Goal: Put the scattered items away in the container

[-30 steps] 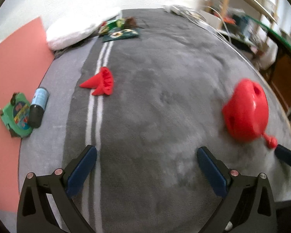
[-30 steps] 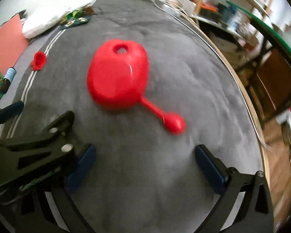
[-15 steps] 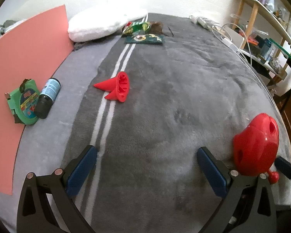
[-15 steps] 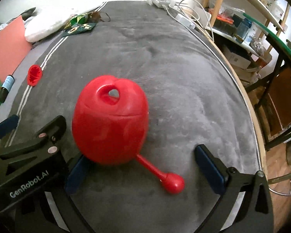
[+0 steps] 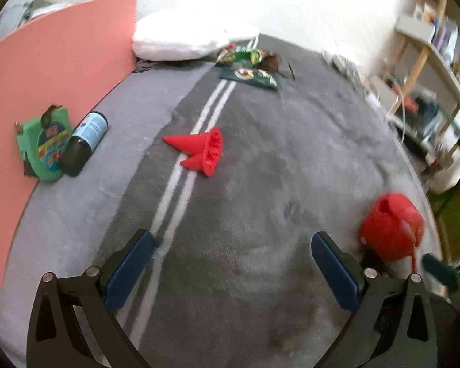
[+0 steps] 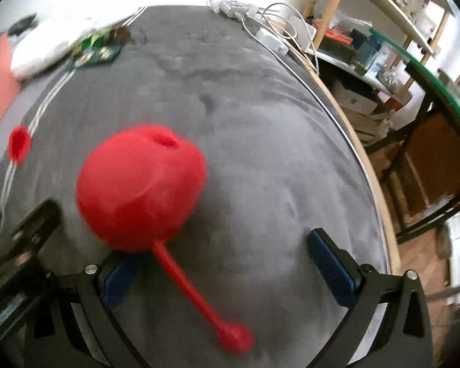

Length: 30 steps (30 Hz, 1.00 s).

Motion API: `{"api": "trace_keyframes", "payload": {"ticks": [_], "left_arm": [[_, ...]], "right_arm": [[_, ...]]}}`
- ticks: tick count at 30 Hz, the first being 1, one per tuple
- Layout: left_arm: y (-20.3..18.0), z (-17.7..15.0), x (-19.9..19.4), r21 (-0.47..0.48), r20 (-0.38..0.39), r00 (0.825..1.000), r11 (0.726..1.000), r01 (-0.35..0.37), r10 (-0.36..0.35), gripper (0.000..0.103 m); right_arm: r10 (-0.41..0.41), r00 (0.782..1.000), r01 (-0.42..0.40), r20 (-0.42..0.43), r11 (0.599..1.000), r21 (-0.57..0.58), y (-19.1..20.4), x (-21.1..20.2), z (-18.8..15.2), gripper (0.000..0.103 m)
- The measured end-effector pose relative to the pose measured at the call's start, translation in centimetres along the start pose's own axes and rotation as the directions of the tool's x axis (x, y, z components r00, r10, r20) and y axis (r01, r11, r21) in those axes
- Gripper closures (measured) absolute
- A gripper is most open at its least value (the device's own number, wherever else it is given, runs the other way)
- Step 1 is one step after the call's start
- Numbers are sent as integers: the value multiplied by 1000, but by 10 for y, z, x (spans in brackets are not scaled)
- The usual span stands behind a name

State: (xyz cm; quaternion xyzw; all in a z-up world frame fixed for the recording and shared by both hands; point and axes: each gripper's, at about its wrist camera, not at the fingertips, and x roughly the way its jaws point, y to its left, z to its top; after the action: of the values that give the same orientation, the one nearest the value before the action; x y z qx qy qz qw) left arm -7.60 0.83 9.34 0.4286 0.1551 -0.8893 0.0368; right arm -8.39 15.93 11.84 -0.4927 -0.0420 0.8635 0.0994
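Left claw [image 5: 232, 271]: open, jaws wide apart, nothing between them; it hangs over the grey blanket [image 5: 260, 184], low in the frame.
Right claw [image 6: 224, 268]: open; the red stick crosses the gap between its pads, and I cannot tell whether either pad touches it.
Red round shell with stick [image 6: 141, 187]: one; blurred, centre-left in the right wrist view, a hole near its top, its thin stick ending in a ball at the lower middle. In the left wrist view it sits at the lower right edge of the blanket.
Red cone piece [image 5: 201, 150]: one, made of two joined cones, lying on its side across the two white stripes [image 5: 181, 178], mid-frame.
Dark bottle with blue label [image 5: 84, 144]: one, lying at centre left, touching the green pack.
Green pack [image 5: 43, 147]: one, against the pink board [image 5: 46, 70].
Snack packets [image 5: 248, 70]: a small pile at the upper middle; count unclear.
White pillow [image 5: 190, 41]: one, upper middle.
Shelves [image 6: 368, 9]: wooden, at the upper right.
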Motion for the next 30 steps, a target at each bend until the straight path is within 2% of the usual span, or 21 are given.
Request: {"api": "trace_keyframes", "payload": {"ticks": [3, 5, 6, 8, 10, 11, 13, 16, 20, 28, 30], "left_arm": [[6, -5, -5, -6, 29, 999, 999, 36, -36, 0], [2, -4, -5, 7, 15, 1000, 1000, 10, -10, 0], [-3, -4, -3, 30, 9, 1000, 999, -18, 18, 0], [-19, -4, 5, 106, -19, 993, 987, -118, 120, 0], [-38, -6, 14, 195, -19, 971, 953, -231, 239, 0], [-42, -8, 11, 208, 1, 967, 946, -249, 255, 0], [-38, -9, 11, 196, -6, 971, 953, -233, 239, 0], [-23, -7, 7, 134, -19, 987, 979, -154, 158, 0], [-30, -10, 8, 168, -19, 979, 966, -199, 205, 0], [-32, -11, 10, 162, -17, 980, 968, -193, 199, 0], [-31, -10, 12, 170, -24, 984, 971, -170, 177, 0]], "right_arm": [[37, 999, -38, 16, 998, 47, -11, 7, 9, 0], [33, 999, -35, 20, 996, 82, -15, 12, 15, 0], [29, 999, -31, 22, 994, 107, -17, 16, 20, 0], [21, 999, -25, 36, 993, 120, -13, 23, 28, 0], [16, 998, -25, 59, 989, 144, -12, 28, 35, 0], [17, 998, -27, 63, 988, 151, -12, 29, 35, 0], [29, 997, -41, 78, 987, 155, -14, 28, 33, 0], [77, 992, -95, 100, 978, 188, -23, 26, 29, 0], [43, 995, -57, 86, 985, 164, -16, 27, 32, 0], [41, 995, -55, 86, 985, 163, -17, 27, 32, 0], [44, 995, -58, 86, 985, 165, -17, 27, 32, 0]]}}
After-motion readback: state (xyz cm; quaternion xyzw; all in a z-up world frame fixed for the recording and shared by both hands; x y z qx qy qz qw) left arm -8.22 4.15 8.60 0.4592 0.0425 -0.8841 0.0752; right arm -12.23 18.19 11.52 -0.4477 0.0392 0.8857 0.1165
